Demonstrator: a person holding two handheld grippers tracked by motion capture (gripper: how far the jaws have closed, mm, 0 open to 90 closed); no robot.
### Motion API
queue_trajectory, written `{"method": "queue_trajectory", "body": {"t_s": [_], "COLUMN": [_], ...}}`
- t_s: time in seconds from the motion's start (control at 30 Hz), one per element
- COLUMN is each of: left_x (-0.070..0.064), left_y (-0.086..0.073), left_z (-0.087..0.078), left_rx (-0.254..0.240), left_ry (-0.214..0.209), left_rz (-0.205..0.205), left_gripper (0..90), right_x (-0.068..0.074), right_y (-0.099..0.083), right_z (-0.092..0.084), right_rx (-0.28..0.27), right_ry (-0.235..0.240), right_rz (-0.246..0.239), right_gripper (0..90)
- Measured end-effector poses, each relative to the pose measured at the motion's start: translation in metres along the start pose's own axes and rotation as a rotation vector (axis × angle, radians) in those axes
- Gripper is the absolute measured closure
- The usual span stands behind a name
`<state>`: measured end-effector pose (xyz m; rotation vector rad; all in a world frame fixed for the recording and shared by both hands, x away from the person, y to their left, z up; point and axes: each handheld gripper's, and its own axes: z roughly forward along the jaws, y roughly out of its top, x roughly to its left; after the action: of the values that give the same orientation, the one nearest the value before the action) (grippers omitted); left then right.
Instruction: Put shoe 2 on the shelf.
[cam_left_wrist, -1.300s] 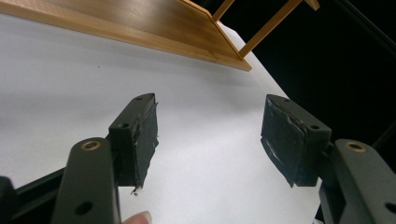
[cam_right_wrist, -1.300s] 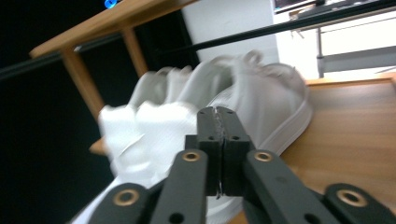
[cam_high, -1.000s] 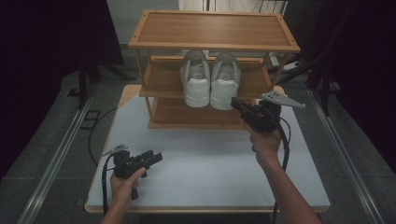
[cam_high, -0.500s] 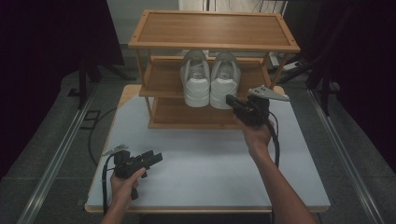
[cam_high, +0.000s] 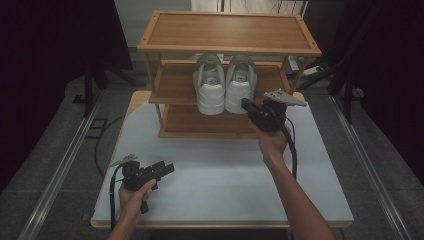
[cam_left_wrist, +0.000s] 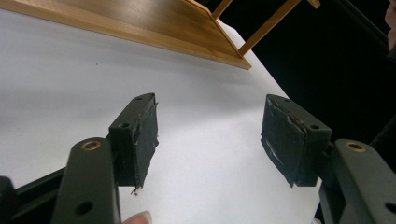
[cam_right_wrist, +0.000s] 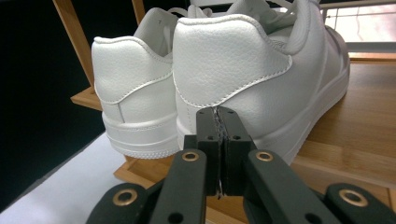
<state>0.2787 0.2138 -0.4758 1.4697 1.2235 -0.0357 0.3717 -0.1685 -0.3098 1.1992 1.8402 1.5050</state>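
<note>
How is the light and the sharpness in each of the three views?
High view: dim, dark surroundings, shoes and table brightest. Left gripper view: glare on the table, jaws sharp. Right gripper view: shoes evenly lit and sharp, a bright patch at top right, the closest gripper parts soft.

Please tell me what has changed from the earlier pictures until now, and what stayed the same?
The right tool, its jaws shut with nothing between them, moved leftward across the high view toward the heel of the right-hand shoe of the pair of white leather sneakers on the middle shelf of the wooden three-shelf rack. Nothing was taken hold of or let go. The left tool, jaws open, the sneakers and the rack stayed in place.
</note>
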Motion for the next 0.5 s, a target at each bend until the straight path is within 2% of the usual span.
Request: {"method": "queue_trajectory", "body": {"t_s": [0.07,0.23,0.33,0.5], "left_x": [0.001,0.000,0.000,-0.002], "left_y": [0.000,0.000,0.000,0.000], "left_z": [0.000,0.000,0.000,-0.002], "left_rx": [0.003,-0.003,0.002,0.004], "left_ry": [0.002,-0.001,-0.003,-0.011], "left_rz": [0.001,0.007,0.008,0.019], "left_gripper": [36.4,36.4,36.4,36.4], "right_x": [-0.002,-0.004,-0.004,-0.009], "right_y": [0.000,-0.002,-0.003,-0.007], "right_z": [0.000,-0.008,-0.016,-0.034], "right_rx": [-0.001,-0.029,-0.061,-0.092], "right_ry": [0.016,0.037,0.042,0.077], "right_rz": [0.024,0.033,0.013,0.006], "right_gripper": [86.9,81.5,71.5,61.3]}}
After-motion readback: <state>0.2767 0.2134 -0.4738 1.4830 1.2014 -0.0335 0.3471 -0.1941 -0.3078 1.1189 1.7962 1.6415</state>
